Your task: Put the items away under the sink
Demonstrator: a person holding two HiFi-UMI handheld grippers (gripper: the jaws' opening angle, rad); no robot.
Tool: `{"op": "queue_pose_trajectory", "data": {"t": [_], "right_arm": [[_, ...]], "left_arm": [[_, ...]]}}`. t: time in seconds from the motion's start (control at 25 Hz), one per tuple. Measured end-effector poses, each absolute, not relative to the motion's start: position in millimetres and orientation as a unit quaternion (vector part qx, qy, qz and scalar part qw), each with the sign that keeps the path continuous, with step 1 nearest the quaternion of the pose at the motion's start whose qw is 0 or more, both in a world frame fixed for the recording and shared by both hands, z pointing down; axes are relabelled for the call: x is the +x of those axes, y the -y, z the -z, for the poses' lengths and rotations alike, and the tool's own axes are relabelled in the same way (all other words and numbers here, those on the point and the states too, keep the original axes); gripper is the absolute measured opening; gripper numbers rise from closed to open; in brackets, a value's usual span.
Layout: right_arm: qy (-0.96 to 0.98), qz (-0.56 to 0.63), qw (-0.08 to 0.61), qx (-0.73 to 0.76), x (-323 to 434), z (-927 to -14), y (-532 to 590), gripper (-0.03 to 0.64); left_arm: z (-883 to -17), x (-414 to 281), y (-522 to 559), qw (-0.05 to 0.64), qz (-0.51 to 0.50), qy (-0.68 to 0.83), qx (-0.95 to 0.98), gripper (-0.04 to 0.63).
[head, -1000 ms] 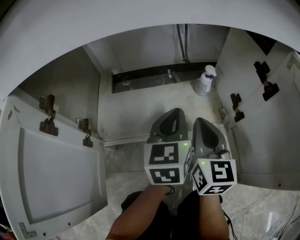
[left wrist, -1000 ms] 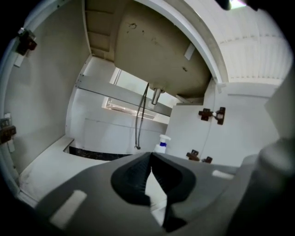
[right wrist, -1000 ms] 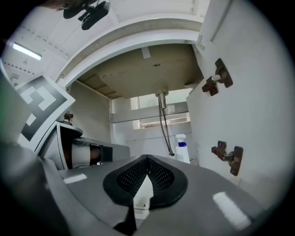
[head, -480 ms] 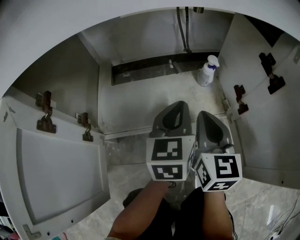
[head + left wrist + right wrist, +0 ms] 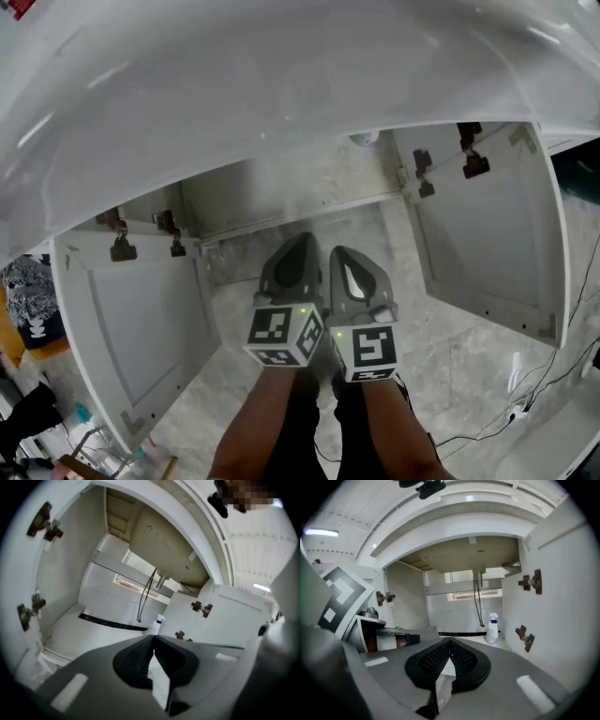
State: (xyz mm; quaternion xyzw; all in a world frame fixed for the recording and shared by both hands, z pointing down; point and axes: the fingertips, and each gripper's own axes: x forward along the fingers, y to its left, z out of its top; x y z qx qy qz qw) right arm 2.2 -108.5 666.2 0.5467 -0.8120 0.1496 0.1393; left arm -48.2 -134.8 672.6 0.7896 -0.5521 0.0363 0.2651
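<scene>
A white spray bottle (image 5: 156, 624) with a blue collar stands at the back right of the cabinet under the sink, beside the hoses. It also shows in the right gripper view as the spray bottle (image 5: 491, 629). In the head view the counter edge hides the cabinet's back. My left gripper (image 5: 298, 240) and right gripper (image 5: 339, 251) hang side by side in front of the cabinet's opening, above the floor. The left gripper (image 5: 152, 637) is shut with nothing in it. The right gripper (image 5: 449, 641) is shut and holds nothing either.
Both cabinet doors stand wide open, the left door (image 5: 141, 328) and the right door (image 5: 487, 234), with dark hinges on them. Two hoses (image 5: 478, 597) hang from the sink basin. Cables (image 5: 553, 375) lie on the marble floor at right, and clutter (image 5: 37, 319) sits at the far left.
Both grippers have drawn back out of the cabinet and risen a little. The head view has tilted, so the counter edge now covers the cabinet's back and the bottle.
</scene>
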Motion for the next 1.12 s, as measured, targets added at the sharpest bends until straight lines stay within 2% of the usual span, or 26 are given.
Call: {"op": "queue_pose_trajectory", "data": {"t": [0.28,0.56,0.92,1.12], "right_arm": [[0.817,-0.161,0.162,0.529,9,-528,78,0.0],[0.807,-0.195,0.142,0.538,48,-374,56,0.0],[0.826,-0.179,0.123,0.521,109,-210,36,0.0],[0.819,-0.13,0.14,0.54,163,-136,22,0.0]], "left_arm": [[-548,-53,92,0.284,-0.077,0.549,0.783,0.012],[-401,-55,50,0.296,-0.095,0.542,0.781,0.012],[-261,-52,14,0.241,-0.14,0.53,0.8,0.012],[-188,-43,13,0.213,-0.106,0.53,0.814,0.011]]}}
